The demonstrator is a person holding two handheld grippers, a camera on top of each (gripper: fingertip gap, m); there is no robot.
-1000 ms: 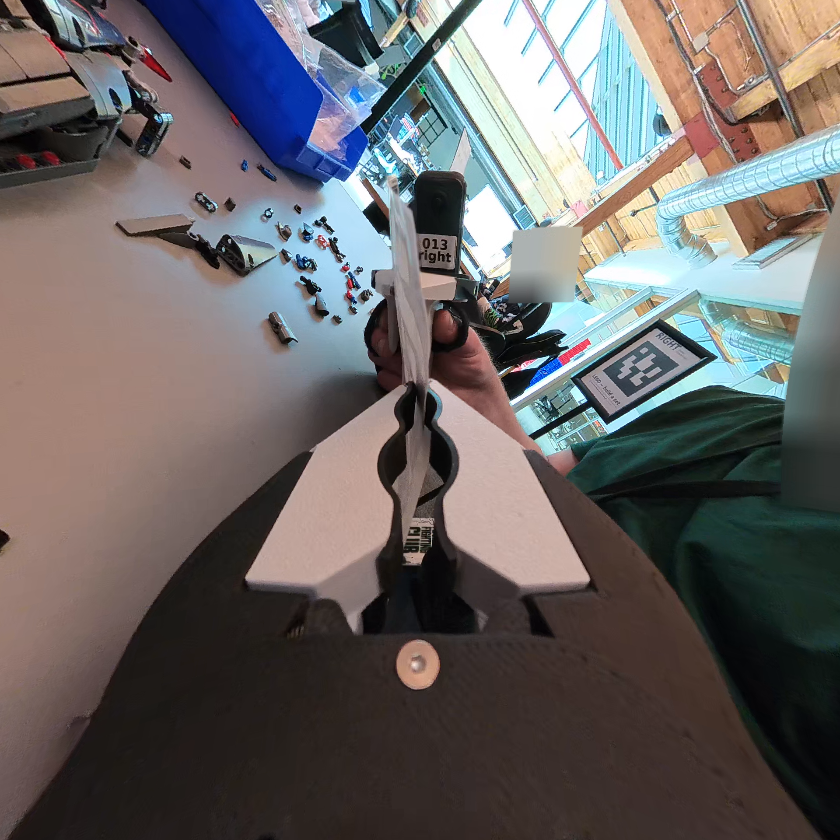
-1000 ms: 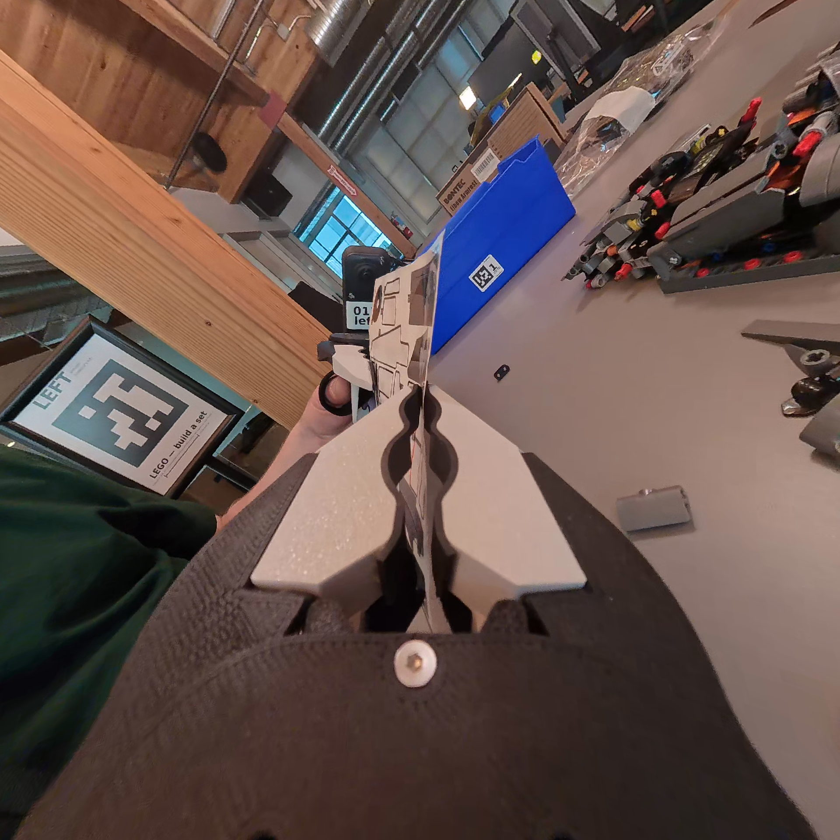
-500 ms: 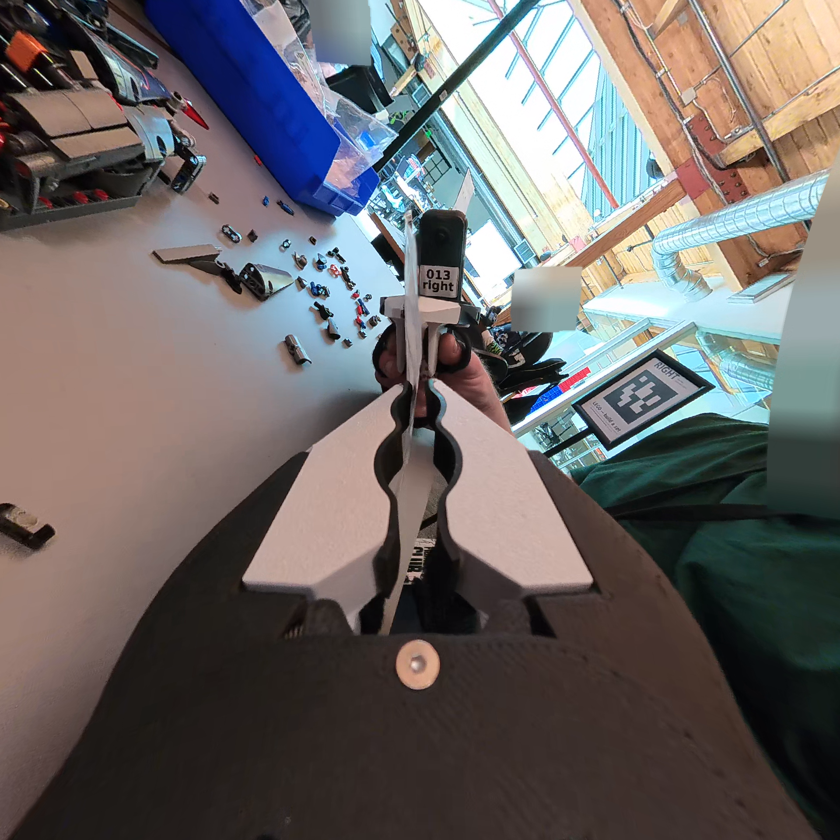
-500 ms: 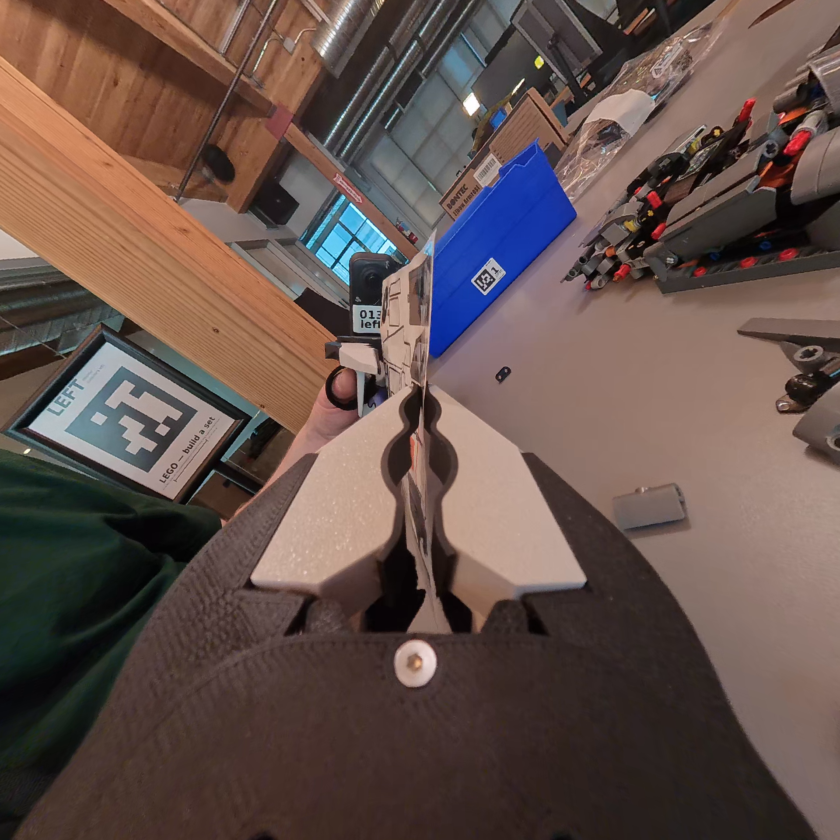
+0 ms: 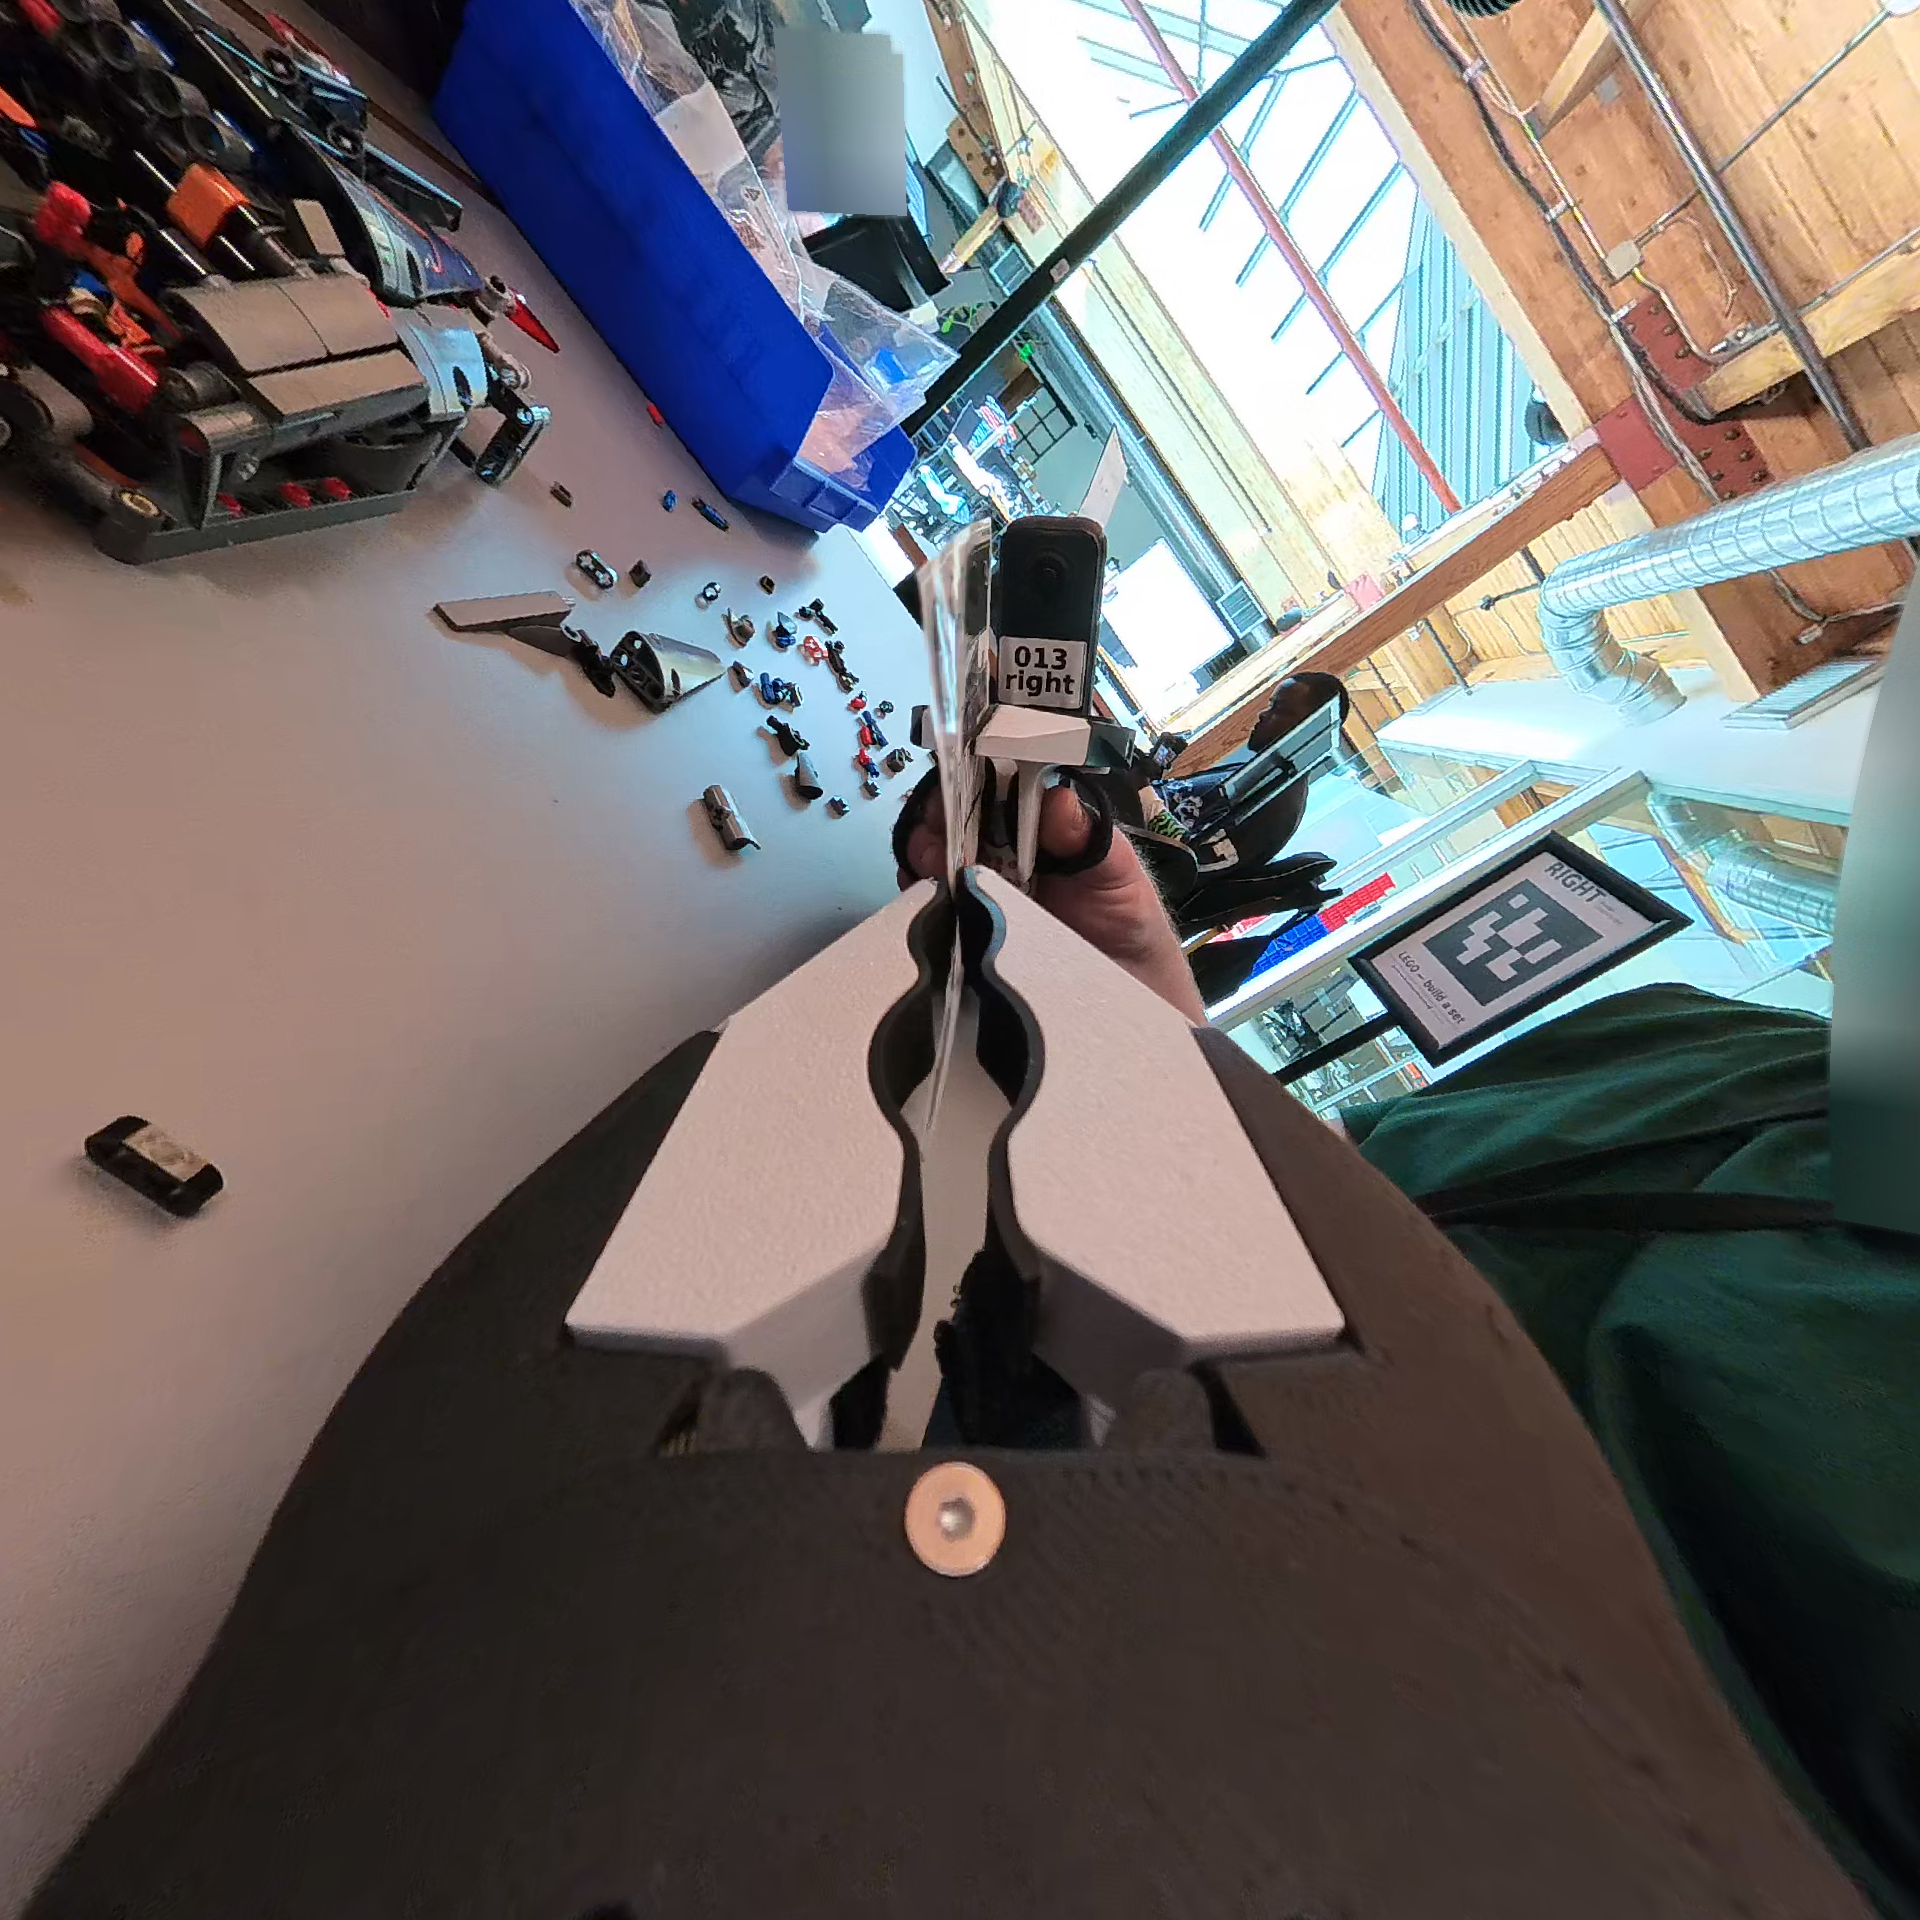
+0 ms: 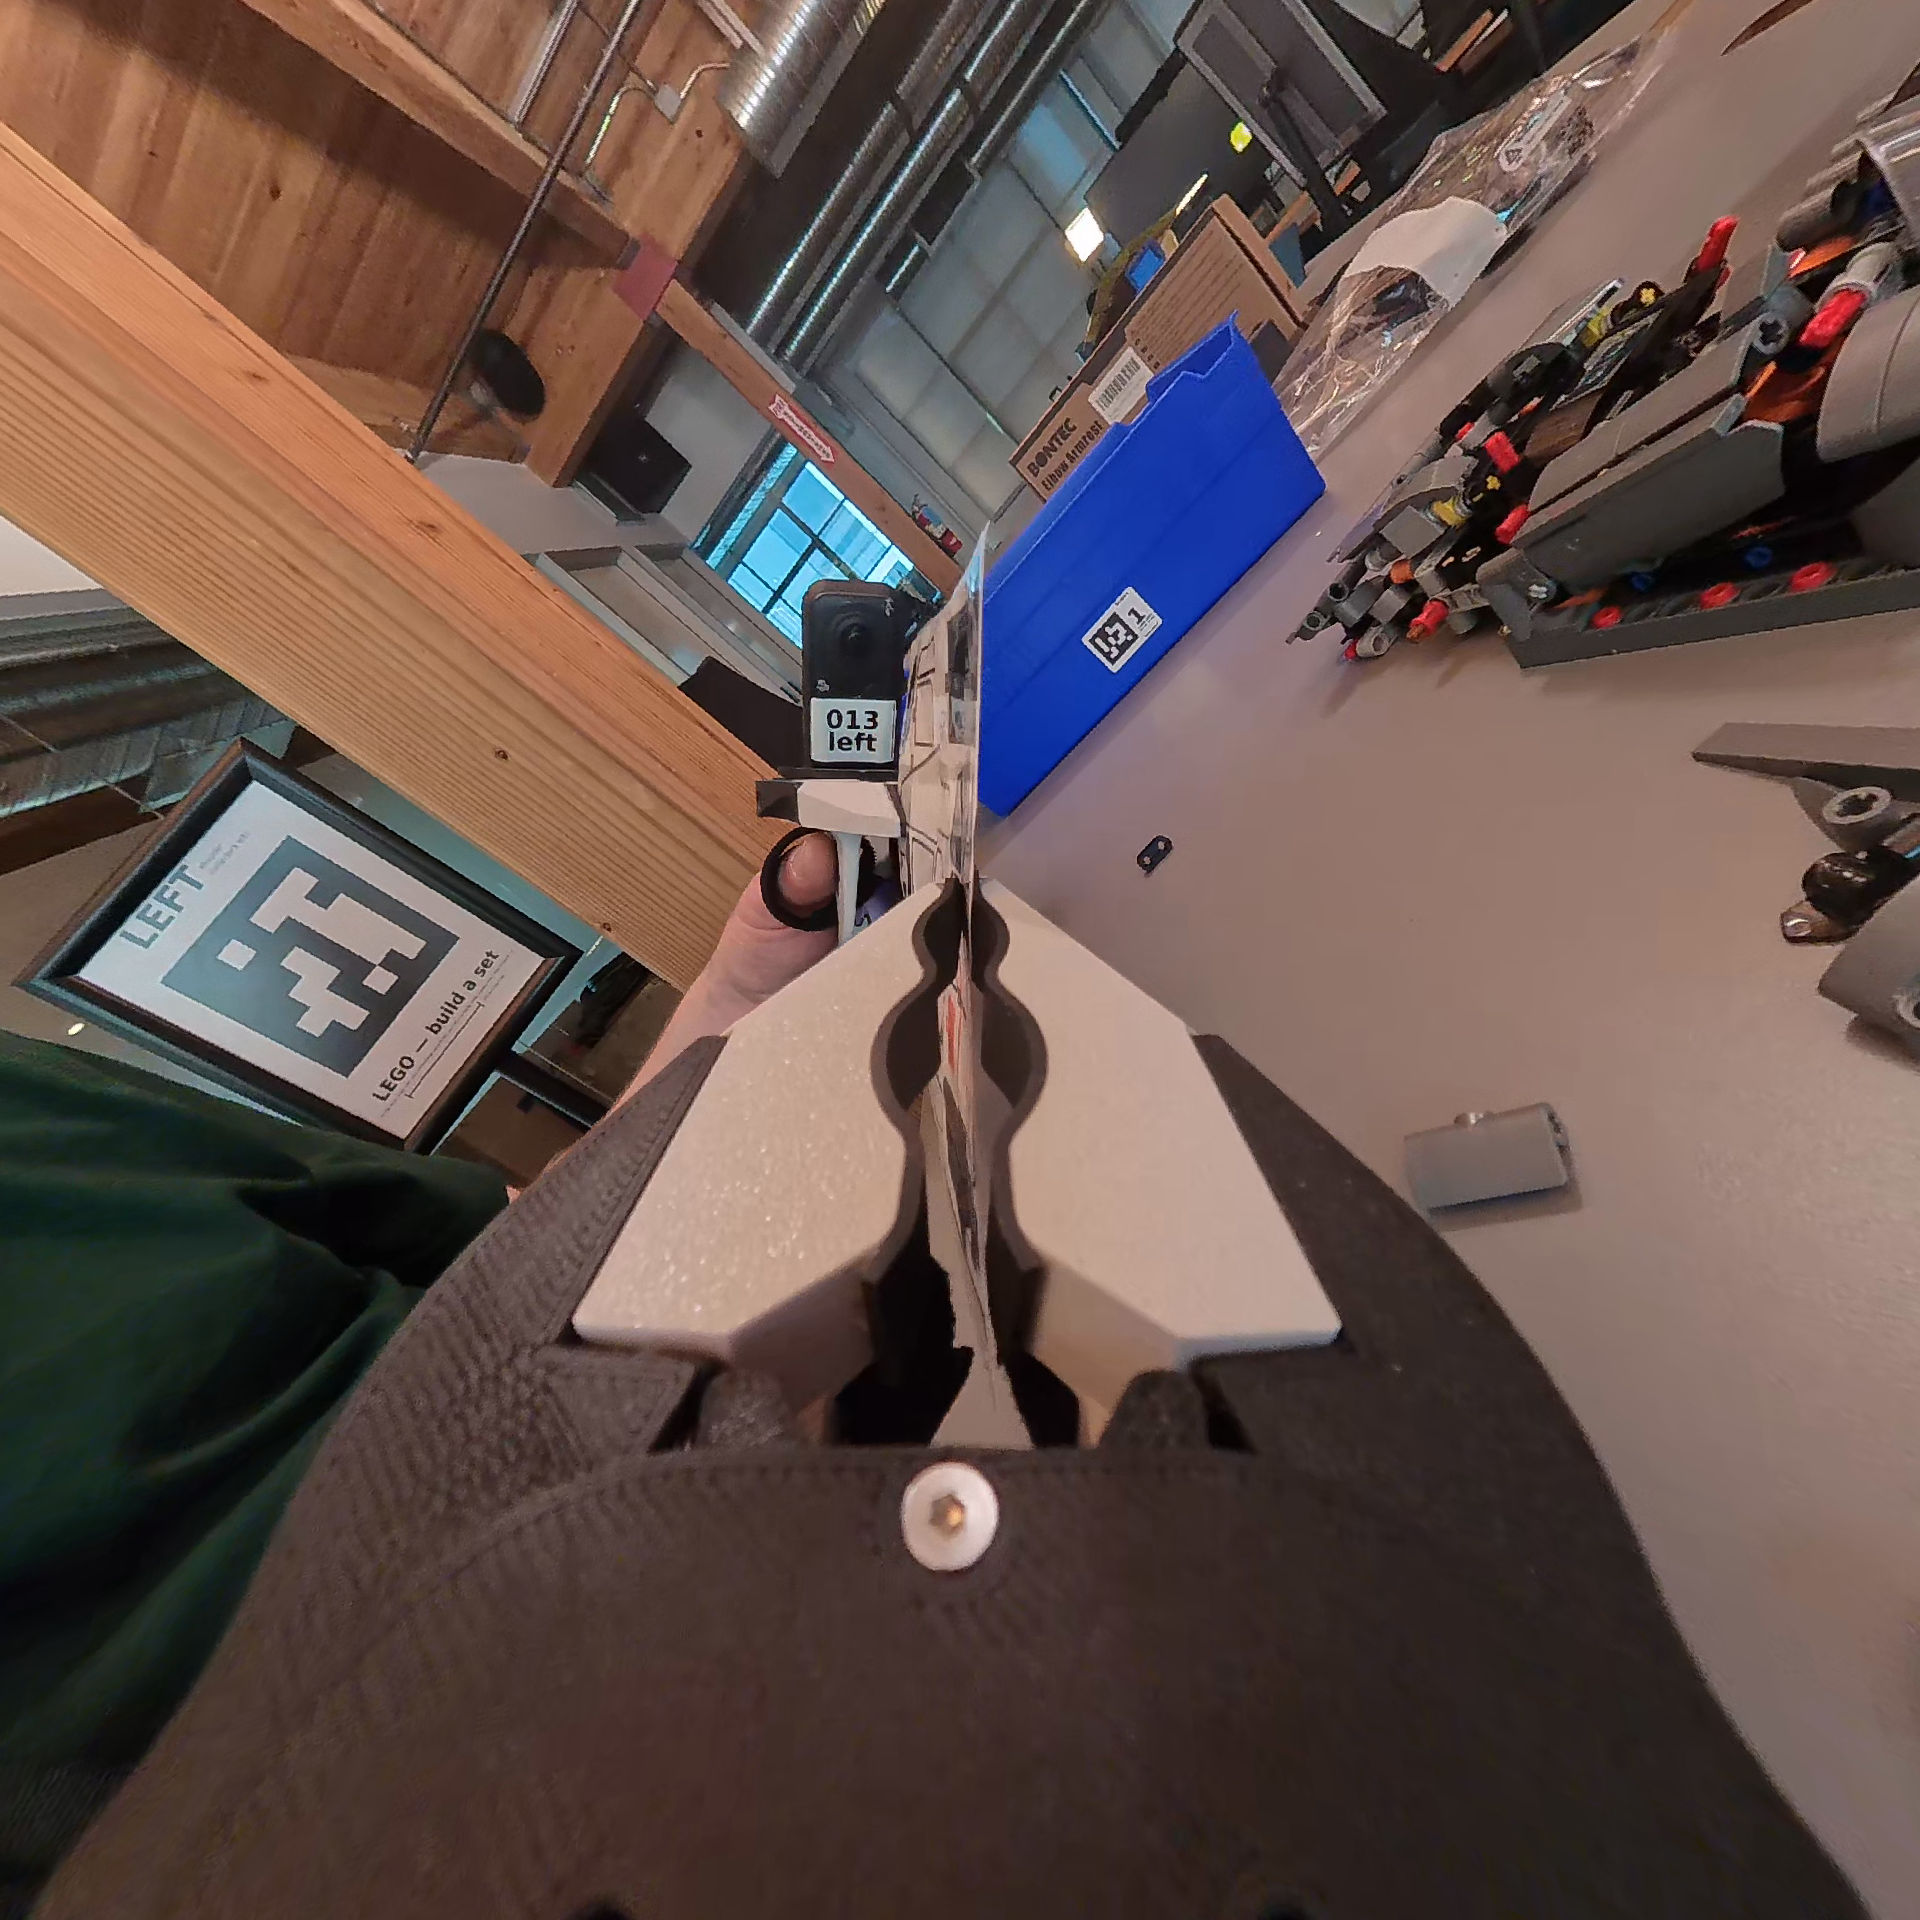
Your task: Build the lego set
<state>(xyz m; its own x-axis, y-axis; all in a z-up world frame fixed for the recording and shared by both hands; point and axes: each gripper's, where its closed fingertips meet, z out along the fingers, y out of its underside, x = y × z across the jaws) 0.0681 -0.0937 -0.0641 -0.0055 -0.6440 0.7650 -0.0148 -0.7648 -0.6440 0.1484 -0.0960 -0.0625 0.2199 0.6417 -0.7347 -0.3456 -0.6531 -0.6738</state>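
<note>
- The grey table [image 6: 1351, 1039] is being seen tilted in both wrist views; the half-built lego model [image 5: 260, 343] is lying at its far side beside a blue bin [image 5: 665, 270], untouched by either gripper.
- A thin printed sheet [image 6: 951, 727], apparently the set's instruction or sticker sheet, is being held edge-on in the air above the table, stretched between the two grippers, which are facing each other.
- The left gripper [image 5: 958, 904] is being kept closed to a hairline gap, with one end of the sheet pinched at its tips.
- The right gripper [image 6: 961, 904] is likewise being kept pressed together on the opposite end of the sheet.
- The sheet's long axis is running straight from one pair of jaws to the other, so neither hand is nearer; any coming move is being judged to turn on both ends travelling together, lest the sheet buckle or tear.
- Loose small pieces [image 5: 810, 686] are lying scattered on the table, well apart from the sheet.
- A single grey brick [image 6: 1486, 1169] is lying just beside the right gripper's body.
</note>
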